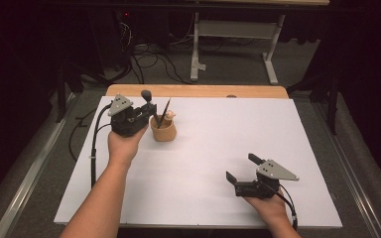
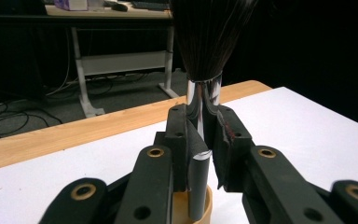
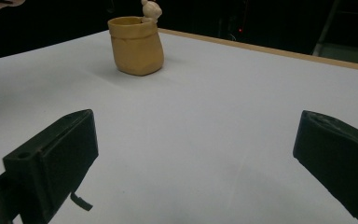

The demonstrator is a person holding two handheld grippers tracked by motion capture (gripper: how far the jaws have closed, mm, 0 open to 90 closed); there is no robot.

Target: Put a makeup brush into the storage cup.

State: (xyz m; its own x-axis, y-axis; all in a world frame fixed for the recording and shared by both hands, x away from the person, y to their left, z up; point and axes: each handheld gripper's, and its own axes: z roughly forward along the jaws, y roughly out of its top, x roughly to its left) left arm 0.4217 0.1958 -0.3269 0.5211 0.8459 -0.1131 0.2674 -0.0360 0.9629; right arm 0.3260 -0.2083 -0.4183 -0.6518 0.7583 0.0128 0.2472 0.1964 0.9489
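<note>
The left gripper (image 1: 150, 115) was clamped on a brush (image 2: 204, 93), its jaws pinching the shiny metal ferrule just below the dark bristles. In the left gripper view the brush stood upright between the jaws, bristles up, and its grey handle ran down into the mouth of a tan cup (image 2: 200, 210) directly beneath. From the high view the gripper sat at the far left of the white board (image 1: 218, 148), just left of the cup (image 1: 163, 130), with the brush head (image 1: 146, 94) sticking up above it. A thin dark stick (image 1: 164, 113) leaned in the cup, and a small pale figure (image 1: 170, 115) perched on its rim.

The right gripper (image 1: 242, 167) rested low at the near right of the board, well apart from the cup, its jaws spread wide with nothing between them. Its own view looked across bare board to the cup (image 3: 135, 45) farther off, the pale figure (image 3: 150, 9) at its far edge.

Beyond the board lay a strip of wooden tabletop (image 1: 198, 90), then dark floor with cables (image 1: 149, 59) and a desk frame (image 1: 233, 44).
</note>
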